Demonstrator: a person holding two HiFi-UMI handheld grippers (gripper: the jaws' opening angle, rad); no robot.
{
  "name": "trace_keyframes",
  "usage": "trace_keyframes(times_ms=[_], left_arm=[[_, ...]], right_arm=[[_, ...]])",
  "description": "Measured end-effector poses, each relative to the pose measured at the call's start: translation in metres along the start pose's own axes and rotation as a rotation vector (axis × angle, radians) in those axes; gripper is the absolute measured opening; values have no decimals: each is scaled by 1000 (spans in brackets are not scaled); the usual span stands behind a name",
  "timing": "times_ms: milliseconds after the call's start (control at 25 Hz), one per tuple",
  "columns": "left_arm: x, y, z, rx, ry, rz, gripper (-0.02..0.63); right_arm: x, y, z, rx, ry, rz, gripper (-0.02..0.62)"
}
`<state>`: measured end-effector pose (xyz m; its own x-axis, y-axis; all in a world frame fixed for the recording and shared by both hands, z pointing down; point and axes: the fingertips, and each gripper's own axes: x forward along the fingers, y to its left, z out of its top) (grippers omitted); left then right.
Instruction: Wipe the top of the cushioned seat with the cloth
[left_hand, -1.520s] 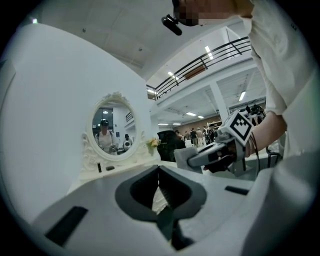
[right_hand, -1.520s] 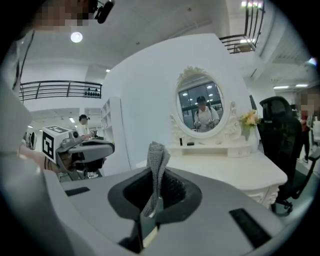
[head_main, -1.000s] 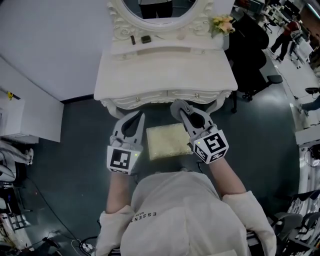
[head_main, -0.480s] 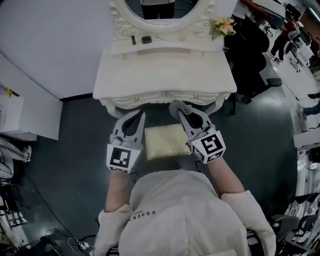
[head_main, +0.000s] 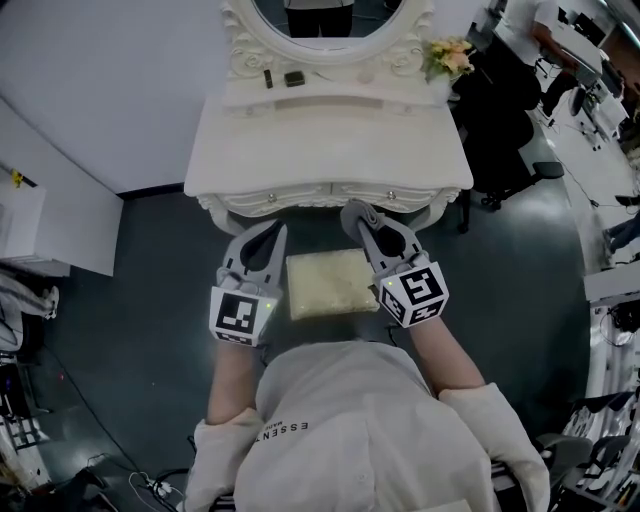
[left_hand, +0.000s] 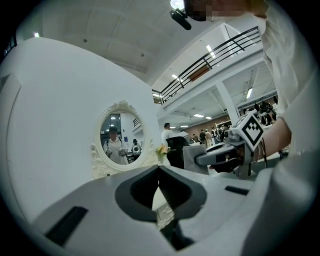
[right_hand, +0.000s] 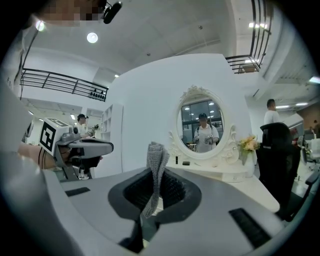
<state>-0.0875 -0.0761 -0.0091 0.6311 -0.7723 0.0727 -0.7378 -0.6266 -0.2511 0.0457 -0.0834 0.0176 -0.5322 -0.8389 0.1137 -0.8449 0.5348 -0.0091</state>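
Right claw (head_main: 357, 212) pinches knitted grey cloth (right_hand: 156, 160); left claw (left_hand: 159, 169) clenched, seemingly empty.

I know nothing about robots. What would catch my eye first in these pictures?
An ornate white dressing table with an oval mirror fills the top of the head view, with flowers at the upper right. Below it, a pale cushioned seat shows between two handheld grippers. The right gripper pinches a grey cloth, and the left gripper is shut on nothing.
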Motion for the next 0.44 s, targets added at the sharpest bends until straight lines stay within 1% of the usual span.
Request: trace_keyframes(times_ms=[200, 320, 440], left_arm=[[-3, 0, 0, -47, 6, 16, 2], [-3, 1, -1, -31, 1, 10, 2], [-3, 3, -2, -34, -5, 10, 2]], right_arm=[[1, -1, -2, 12, 0, -15, 26], [3, 0, -1, 17, -7, -25, 26], [4, 1, 1, 12, -17, -28, 26]])
